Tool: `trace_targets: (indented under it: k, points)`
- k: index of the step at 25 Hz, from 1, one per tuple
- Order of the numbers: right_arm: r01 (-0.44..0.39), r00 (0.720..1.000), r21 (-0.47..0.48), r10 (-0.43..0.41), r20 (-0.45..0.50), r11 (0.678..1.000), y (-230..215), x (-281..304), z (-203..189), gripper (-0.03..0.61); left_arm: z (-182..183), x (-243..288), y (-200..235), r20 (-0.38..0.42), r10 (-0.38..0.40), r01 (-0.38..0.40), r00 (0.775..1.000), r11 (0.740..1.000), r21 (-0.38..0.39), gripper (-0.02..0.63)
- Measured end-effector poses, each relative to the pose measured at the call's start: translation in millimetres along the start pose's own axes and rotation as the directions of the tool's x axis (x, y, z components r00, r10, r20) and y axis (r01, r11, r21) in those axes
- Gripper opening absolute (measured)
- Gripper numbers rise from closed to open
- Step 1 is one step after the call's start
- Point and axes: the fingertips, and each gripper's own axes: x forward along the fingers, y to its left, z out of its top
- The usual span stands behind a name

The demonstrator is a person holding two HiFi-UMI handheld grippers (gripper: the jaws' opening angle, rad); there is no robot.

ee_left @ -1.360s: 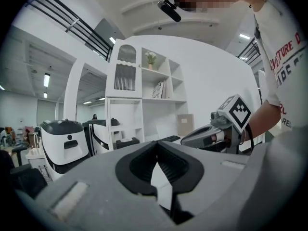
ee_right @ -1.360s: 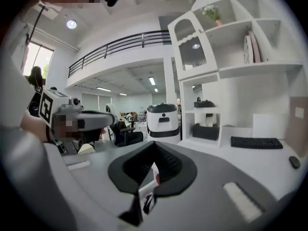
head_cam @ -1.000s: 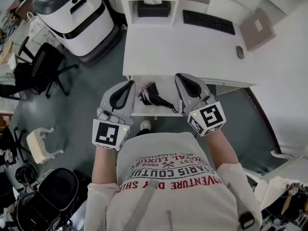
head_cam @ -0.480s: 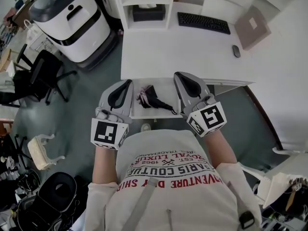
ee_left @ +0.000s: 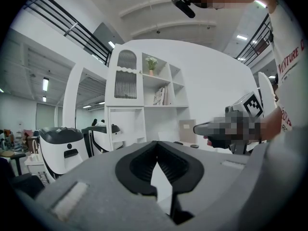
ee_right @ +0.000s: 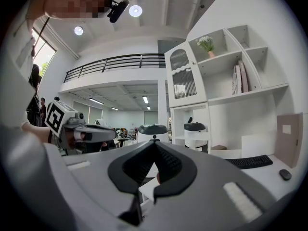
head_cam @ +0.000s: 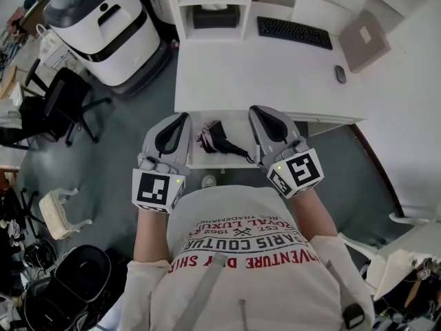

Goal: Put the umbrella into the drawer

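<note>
A folded black umbrella [head_cam: 219, 138] lies inside the open white drawer [head_cam: 207, 161] under the front edge of the white desk [head_cam: 275, 74]. My left gripper [head_cam: 182, 118] is held level at the drawer's left side, jaws shut and empty. At the drawer's right side my right gripper [head_cam: 255, 109] is also level, shut with nothing in it. Neither touches the umbrella. In the left gripper view the left gripper [ee_left: 156, 146] has its tips together. The right gripper view shows the right gripper [ee_right: 155, 146] closed the same way.
The desk carries a black keyboard [head_cam: 294, 32], a mouse [head_cam: 340, 74], a brown board [head_cam: 365, 40] and a shelf unit with a dark box [head_cam: 216, 16]. A white machine [head_cam: 103, 26] and a black chair [head_cam: 62, 102] stand to the left on the green floor.
</note>
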Motion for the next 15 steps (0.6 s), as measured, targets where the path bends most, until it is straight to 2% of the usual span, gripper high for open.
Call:
trace_targets:
  k: [15]
  points:
    - [0.028, 0.999, -0.001, -0.028, -0.041, 1.0, -1.7, 2.4, -12.6, 0.0, -1.6, 5.6, 3.7, -0.006, -0.012, 0.011, 1.0, 1.0, -0.024, 0.006]
